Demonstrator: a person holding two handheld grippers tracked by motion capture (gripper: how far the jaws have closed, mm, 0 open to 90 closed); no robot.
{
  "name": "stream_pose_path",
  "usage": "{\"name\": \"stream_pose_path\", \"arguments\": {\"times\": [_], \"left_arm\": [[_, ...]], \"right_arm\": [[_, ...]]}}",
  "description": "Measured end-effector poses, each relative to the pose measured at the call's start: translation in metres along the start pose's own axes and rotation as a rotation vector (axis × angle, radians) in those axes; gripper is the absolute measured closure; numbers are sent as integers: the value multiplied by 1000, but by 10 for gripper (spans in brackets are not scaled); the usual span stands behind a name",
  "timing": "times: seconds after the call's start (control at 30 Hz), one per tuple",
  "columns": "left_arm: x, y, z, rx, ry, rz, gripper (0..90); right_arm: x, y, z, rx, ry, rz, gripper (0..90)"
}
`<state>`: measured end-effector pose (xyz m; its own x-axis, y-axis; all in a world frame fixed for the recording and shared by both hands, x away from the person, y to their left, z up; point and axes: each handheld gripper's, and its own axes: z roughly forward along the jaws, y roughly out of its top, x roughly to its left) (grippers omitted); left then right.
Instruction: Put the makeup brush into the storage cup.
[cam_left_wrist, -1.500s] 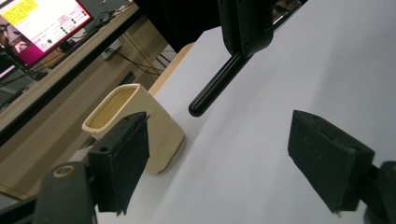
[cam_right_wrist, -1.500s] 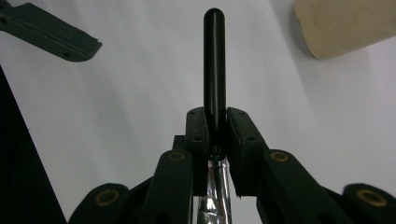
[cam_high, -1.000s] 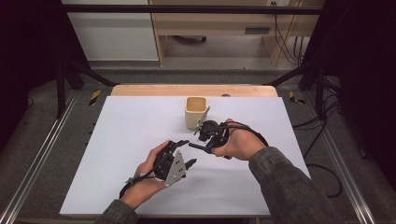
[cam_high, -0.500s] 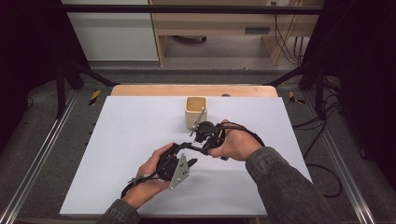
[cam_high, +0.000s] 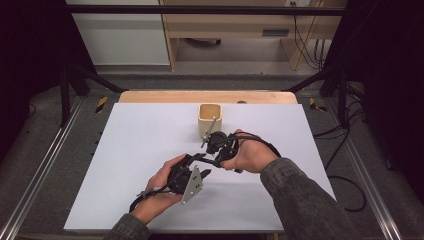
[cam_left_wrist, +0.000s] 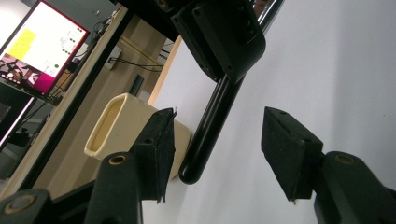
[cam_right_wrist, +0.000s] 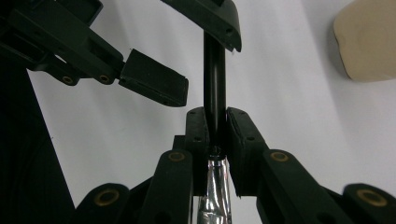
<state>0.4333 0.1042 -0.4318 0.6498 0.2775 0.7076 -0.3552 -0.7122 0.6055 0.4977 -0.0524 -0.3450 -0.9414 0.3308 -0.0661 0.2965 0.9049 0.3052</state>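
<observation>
The black-handled utensil (cam_right_wrist: 214, 79) sits clamped at the join of handle and metal shaft in the right gripper (cam_right_wrist: 215, 135), over the middle of the white bench (cam_high: 140, 145). Its handle end reaches between the jaws of the left gripper (cam_left_wrist: 217, 149), which have just been closing in; the pads stand clear of the handle, not yet pinching. Just behind, the cream cup (cam_high: 209, 119) stands upright on the bench.

From my remote seat: a white worktop (cam_high: 130, 150) on grey floor (cam_high: 45, 150), a wooden shelf unit (cam_high: 230, 30) beyond, black frame bars (cam_high: 200, 9), and a lit monitor (cam_left_wrist: 42, 51).
</observation>
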Motion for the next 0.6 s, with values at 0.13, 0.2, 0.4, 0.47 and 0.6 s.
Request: {"name": "stream_pose_path", "arguments": {"times": [0.13, 0.2, 0.4, 0.47, 0.6], "left_arm": [[-1, 0, 1, -1, -6, 15, 451], [-2, 0, 1, -1, -8, 16, 460], [-3, 1, 0, -7, -3, 24, 487], [-4, 1, 1, -8, -10, 27, 494], [-4, 2, 0, 19, -17, 63, 501]], "right_arm": [[2, 1, 1, 11, 2, 12, 796], [2, 1, 2, 12, 4, 10, 796], [2, 0, 3, 15, 5, 12, 796], [2, 0, 3, 16, 7, 12, 796], [2, 0, 3, 15, 10, 8, 796]]}}
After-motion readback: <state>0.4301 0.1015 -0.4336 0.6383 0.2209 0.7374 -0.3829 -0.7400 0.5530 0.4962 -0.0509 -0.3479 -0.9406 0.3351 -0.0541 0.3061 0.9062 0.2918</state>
